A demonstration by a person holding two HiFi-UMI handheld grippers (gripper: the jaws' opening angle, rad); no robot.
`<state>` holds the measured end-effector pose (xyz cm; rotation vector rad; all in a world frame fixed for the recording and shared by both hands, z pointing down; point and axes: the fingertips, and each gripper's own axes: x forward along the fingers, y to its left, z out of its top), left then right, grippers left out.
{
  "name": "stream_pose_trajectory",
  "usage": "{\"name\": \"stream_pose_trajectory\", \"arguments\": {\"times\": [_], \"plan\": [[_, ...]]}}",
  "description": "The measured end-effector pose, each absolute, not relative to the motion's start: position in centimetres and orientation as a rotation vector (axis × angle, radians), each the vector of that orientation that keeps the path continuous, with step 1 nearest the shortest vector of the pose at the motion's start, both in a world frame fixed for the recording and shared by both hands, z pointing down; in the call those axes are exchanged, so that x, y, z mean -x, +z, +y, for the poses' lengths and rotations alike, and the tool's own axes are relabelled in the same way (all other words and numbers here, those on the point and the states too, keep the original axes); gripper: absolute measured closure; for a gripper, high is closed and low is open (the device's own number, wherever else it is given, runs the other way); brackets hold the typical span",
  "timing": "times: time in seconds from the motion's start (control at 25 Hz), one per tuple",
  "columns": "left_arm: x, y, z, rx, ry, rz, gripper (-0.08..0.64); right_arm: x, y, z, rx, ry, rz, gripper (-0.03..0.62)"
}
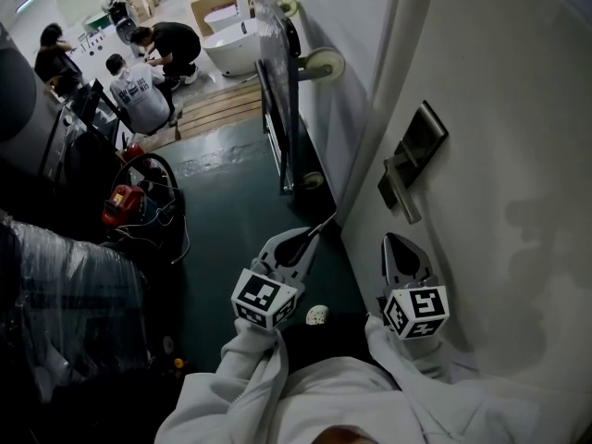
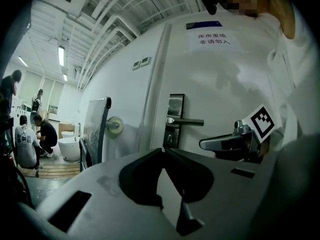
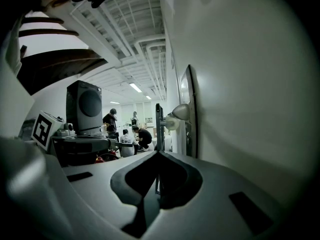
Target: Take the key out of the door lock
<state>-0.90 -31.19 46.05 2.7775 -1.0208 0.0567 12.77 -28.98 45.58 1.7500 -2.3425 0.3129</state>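
The white door (image 1: 499, 155) fills the right of the head view, with a metal lock plate (image 1: 424, 139) and lever handle (image 1: 400, 185). From the left gripper view the plate (image 2: 175, 115), handle (image 2: 186, 121) and the keyhole cylinder (image 2: 169, 138) below it show; I cannot make out a key there. My left gripper (image 1: 319, 229) hangs below and left of the lock, jaws shut and empty. My right gripper (image 1: 393, 241) sits close to the door below the handle, also shut and empty. In the right gripper view the plate (image 3: 189, 115) is seen edge-on.
A glass panel on a wheeled frame (image 1: 277, 91) leans along the wall left of the door. People (image 1: 139, 91) crouch by a white tub (image 1: 227, 44) at the back. A red tool and cables (image 1: 125, 202) lie at left. A paper sign (image 2: 210, 37) hangs on the door.
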Motion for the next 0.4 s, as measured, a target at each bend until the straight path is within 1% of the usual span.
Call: {"name": "stream_pose_trajectory", "arguments": {"times": [0.4], "plan": [[0.79, 46.24, -30.75, -2.774, 0.053, -1.008, 0.534, -12.54, 45.78, -28.28, -1.749, 0.320, -2.339, 0.541]]}}
